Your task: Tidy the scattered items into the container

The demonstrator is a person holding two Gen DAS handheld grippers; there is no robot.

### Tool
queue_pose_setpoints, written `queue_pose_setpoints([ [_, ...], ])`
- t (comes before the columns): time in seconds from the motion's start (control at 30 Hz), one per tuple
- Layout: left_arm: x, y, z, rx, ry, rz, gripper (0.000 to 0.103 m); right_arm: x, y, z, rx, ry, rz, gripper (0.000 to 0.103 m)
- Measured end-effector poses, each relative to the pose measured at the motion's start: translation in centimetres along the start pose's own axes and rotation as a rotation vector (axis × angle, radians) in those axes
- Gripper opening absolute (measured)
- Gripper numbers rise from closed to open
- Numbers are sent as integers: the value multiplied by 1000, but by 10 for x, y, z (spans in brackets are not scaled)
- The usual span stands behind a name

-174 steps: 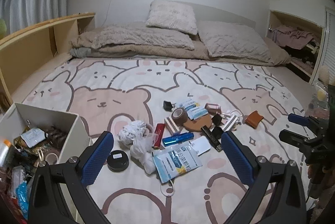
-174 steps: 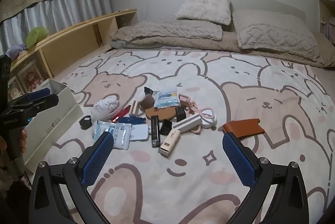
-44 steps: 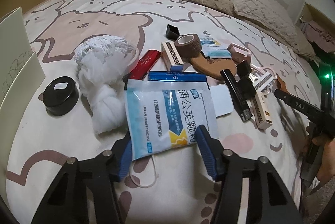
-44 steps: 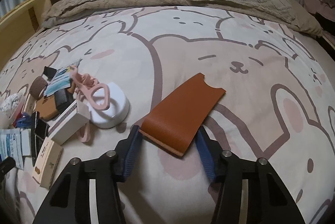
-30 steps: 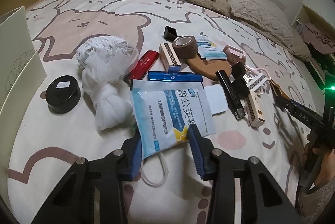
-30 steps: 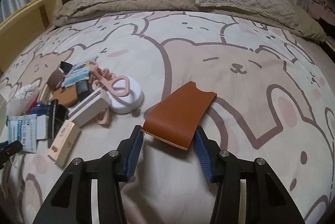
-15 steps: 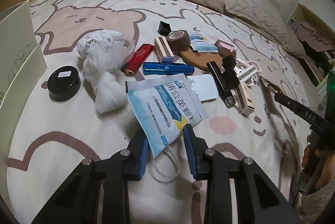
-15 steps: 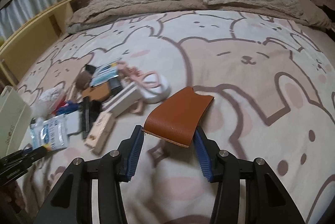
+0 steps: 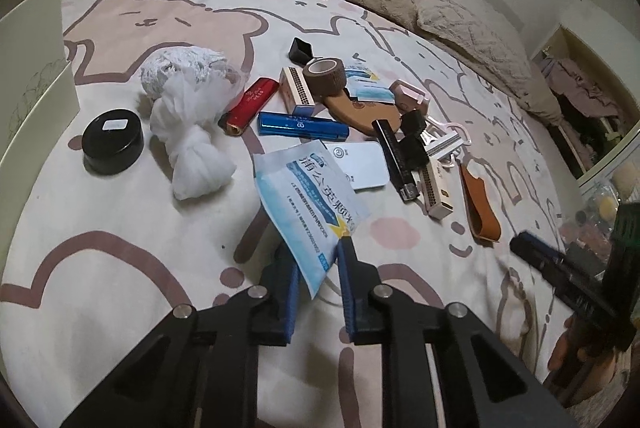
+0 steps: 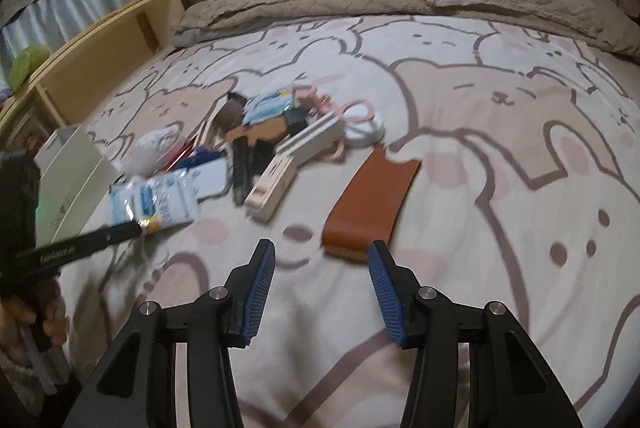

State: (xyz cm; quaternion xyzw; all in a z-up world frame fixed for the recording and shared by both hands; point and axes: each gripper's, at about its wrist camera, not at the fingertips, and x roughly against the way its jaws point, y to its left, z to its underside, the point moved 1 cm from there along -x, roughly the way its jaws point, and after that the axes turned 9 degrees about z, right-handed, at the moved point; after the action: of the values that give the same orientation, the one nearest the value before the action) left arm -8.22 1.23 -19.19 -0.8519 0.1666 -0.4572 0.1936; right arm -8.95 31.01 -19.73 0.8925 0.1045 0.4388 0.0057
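Observation:
My left gripper (image 9: 318, 268) is shut on the lower corner of a blue-and-white sachet packet (image 9: 308, 196), which tilts up off the bedspread; the right wrist view also shows the packet (image 10: 160, 202). A brown leather sleeve (image 10: 372, 196) lies flat on the bedspread just ahead of my right gripper (image 10: 320, 246). Its near edge sits by the right fingertip, and the pads stand a little apart with only bedspread between them. The left wrist view shows the leather sleeve (image 9: 480, 204) beside the pile. The cream container box (image 9: 36, 40) stands at the left edge.
The pile holds a black round tin (image 9: 113, 146), a white cloth bundle (image 9: 188, 132), a red lighter (image 9: 250, 104), a blue tube (image 9: 302, 126), a tape roll (image 9: 324, 76) and several small boxes. Pillows and a blanket lie at the far end, and a wooden shelf (image 10: 120, 40) runs along the left.
My left jaws closed onto the packet's corner and raised it. The leather sleeve, earlier between my right jaws and carried toward the pile, now lies ahead of them on the bedspread.

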Motion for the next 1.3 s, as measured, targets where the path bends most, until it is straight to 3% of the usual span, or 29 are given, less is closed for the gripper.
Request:
queue_pose_setpoints([
  [0.3,11,-6,9,-25,2,21,13,0,1,4,-23,6,-2,50],
  [0.6,14,-12,28,3,27,52,11,-5,-10,5,-69,-2,70,52],
  [0.67,15,-15,32,-1,29,59,11,-8,-12,5,-90,1,77,75],
  [0.73,18,-18,36,6,26,76,11,-10,-13,3,-108,1,71,83],
  [1.03,36,-22,54,58,-1,136,10,-27,-7,-5,-193,28,89,83],
  [1.3,34,-26,77,77,43,166,10,-44,-2,-8,-174,42,146,83],
])
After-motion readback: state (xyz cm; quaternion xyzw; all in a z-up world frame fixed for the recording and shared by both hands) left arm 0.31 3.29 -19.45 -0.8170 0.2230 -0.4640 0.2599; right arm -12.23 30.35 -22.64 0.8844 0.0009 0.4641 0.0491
